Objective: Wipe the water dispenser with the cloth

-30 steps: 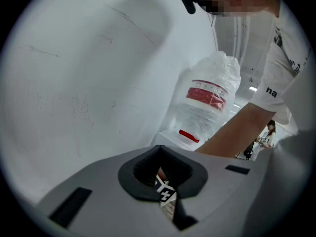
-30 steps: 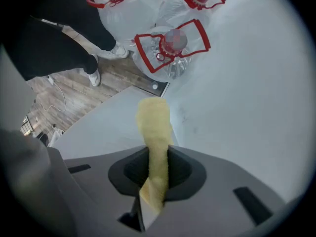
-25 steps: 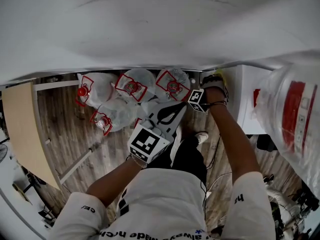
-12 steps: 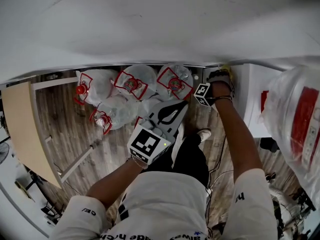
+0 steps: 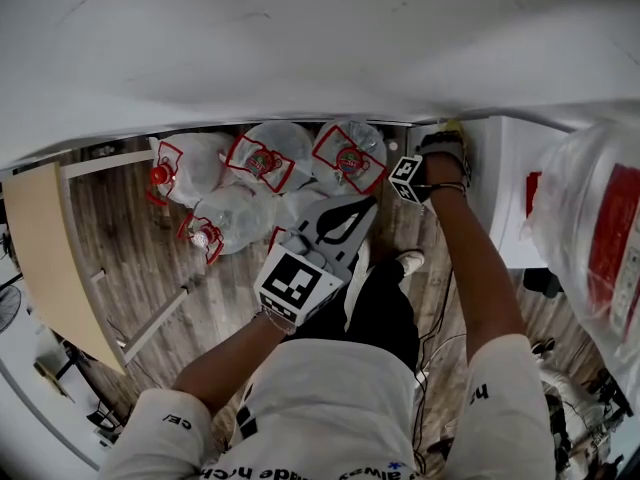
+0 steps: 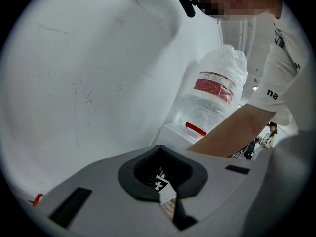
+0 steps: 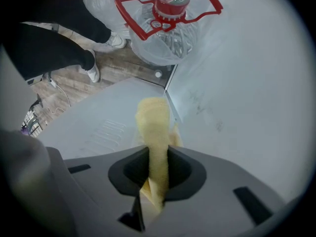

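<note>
Your right gripper (image 7: pixel 154 169) pinches the yellow cloth (image 7: pixel 153 122) against the water dispenser (image 7: pixel 94 127) panel's wall-side edge. Drag hard and it may slip free. Left gripper (image 6: pixel 165 184) jaws pressed together, empty.

Yellow cloth (image 7: pixel 153 127) against white dispenser (image 7: pixel 84 127)

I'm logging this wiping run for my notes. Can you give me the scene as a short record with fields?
right gripper: shut on the yellow cloth
cloth position: at the water dispenser edge, next to the wall
left gripper: shut, nothing between its jaws, held off the dispenser
floor: spare water bottles by the dispenser
</note>
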A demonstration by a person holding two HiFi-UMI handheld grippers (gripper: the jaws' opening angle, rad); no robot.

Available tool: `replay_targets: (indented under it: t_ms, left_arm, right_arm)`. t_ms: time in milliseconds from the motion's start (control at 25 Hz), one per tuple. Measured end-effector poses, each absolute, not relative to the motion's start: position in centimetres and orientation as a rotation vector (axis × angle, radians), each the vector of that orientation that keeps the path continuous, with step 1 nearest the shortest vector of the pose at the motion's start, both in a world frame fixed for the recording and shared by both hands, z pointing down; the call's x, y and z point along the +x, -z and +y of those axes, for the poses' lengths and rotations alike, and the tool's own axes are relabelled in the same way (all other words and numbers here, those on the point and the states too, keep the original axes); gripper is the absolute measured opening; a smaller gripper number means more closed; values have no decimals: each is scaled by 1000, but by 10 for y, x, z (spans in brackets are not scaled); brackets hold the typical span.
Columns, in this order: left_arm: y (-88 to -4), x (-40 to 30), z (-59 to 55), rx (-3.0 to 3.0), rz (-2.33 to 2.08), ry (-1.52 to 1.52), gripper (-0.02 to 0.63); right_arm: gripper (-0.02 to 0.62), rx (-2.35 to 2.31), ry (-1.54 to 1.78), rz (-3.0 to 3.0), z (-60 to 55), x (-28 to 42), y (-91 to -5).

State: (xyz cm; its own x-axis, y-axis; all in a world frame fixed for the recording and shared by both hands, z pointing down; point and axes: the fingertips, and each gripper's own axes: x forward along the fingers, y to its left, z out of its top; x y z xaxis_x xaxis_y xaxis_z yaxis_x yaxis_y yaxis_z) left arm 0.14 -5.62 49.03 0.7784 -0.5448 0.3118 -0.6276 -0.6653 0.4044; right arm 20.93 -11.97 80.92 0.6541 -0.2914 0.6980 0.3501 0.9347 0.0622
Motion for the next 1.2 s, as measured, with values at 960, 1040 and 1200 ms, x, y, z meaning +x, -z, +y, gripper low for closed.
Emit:
replay_targets:
  t_ms: [960, 1040, 1200]
  left_arm:
    - [-479, 5, -45, 2506, -840, -214, 17]
    - [-478, 5, -44, 2509, -838, -214, 17]
    - [-477, 5, -41, 2516, -831, -218, 17]
  right_arm:
    - [61, -132, 287, -774, -54, 211, -815]
    - [61, -140, 286, -776, -46, 211, -816]
    - [61, -157, 273, -775, -29, 210, -818]
